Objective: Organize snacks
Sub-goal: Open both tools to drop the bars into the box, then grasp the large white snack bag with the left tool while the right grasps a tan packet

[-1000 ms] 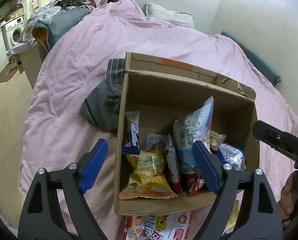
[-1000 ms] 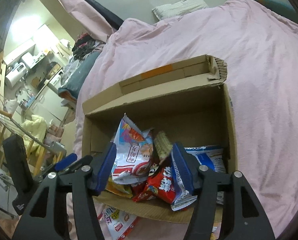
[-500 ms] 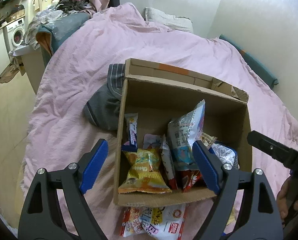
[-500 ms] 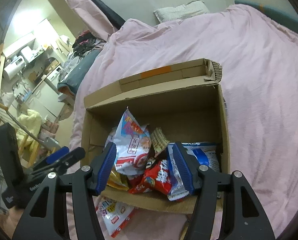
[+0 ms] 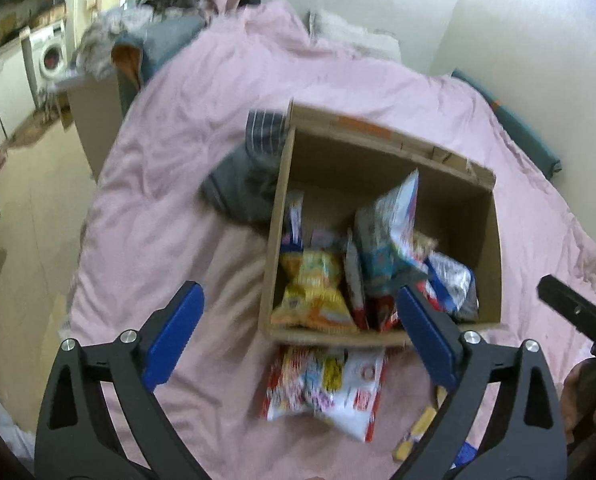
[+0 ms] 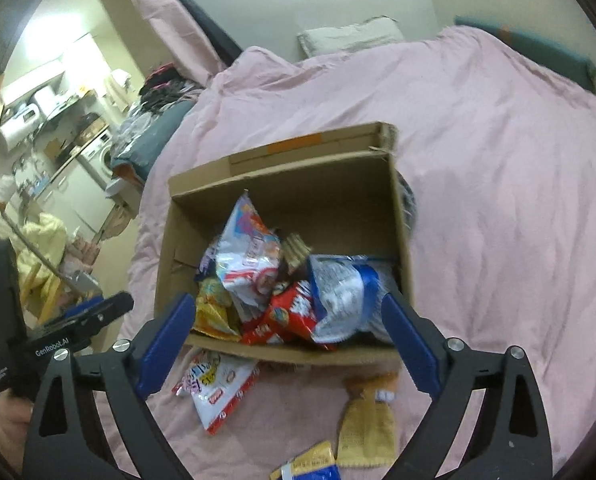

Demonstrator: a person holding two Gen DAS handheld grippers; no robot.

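Note:
An open cardboard box (image 5: 378,160) (image 6: 282,184) sits on a pink duvet and holds several snack bags: a yellow one (image 5: 312,292), a white-blue one (image 6: 338,292), a red one (image 6: 286,316). A white-red snack pack (image 5: 330,384) (image 6: 218,388) lies on the duvet in front of the box. A tan packet (image 6: 366,428) and a blue-yellow packet (image 6: 310,466) lie nearer. My left gripper (image 5: 298,340) is open and empty, above the pack. My right gripper (image 6: 290,340) is open and empty, above the box's near edge.
A grey striped garment (image 5: 246,184) lies against the box's left side. A pillow (image 6: 350,36) lies at the head of the bed (image 6: 498,160). A washing machine (image 5: 52,56) and cluttered shelves stand beyond the bed's left edge.
Both grippers have pulled back and up from the box, so the loose packs on the duvet in front of it now show. Both stay open and empty.

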